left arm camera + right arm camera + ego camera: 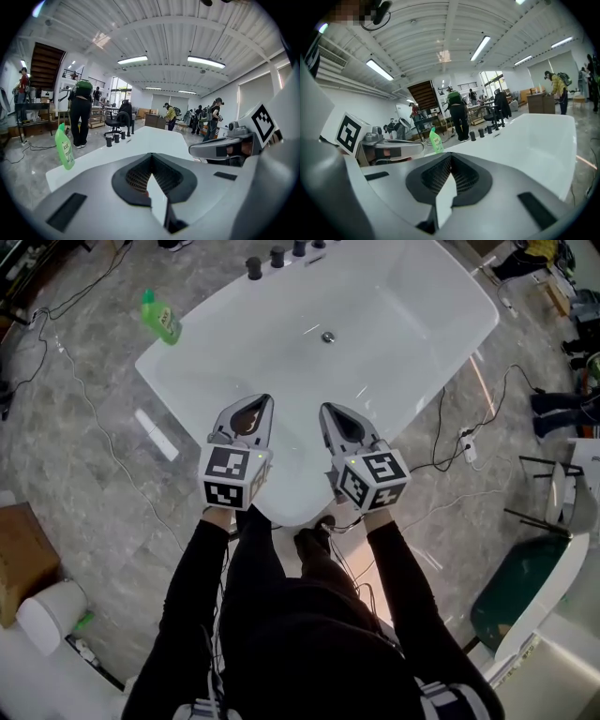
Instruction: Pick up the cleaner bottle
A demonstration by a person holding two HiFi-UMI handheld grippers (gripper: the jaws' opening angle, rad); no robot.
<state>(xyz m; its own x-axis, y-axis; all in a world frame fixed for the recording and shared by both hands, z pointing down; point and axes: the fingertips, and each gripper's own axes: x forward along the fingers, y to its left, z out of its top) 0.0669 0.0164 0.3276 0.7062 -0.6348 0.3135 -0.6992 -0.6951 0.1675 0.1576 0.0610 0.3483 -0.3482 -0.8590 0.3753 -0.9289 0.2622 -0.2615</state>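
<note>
Seen from above, a person in black sleeves stands at the near end of a white bathtub and holds 2 tools side by side over its near rim; the left hand-held gripper has its 2 jaws pressed together with nothing between them; the right hand-held gripper, just beside it, is likewise pressed together and empty; each gripper's own view confirms this, the dark pads meeting in a closed V with only the white tub beyond; each carries a marker cube at its rear, near the wrist; both point away from the person, along the length of the tub. The cleaner bottle, bright green with a green cap and a white label, stands upright at the tub's far-left corner, right at the outer edge of the rim, well apart from both grippers and ahead and to the left of the left one; nothing touches it. A round drain sits in the tub's basin; 4 dark taps stand in a row on the far rim, to the right of the bottle; the floor around the tub is grey and marbled.
</note>
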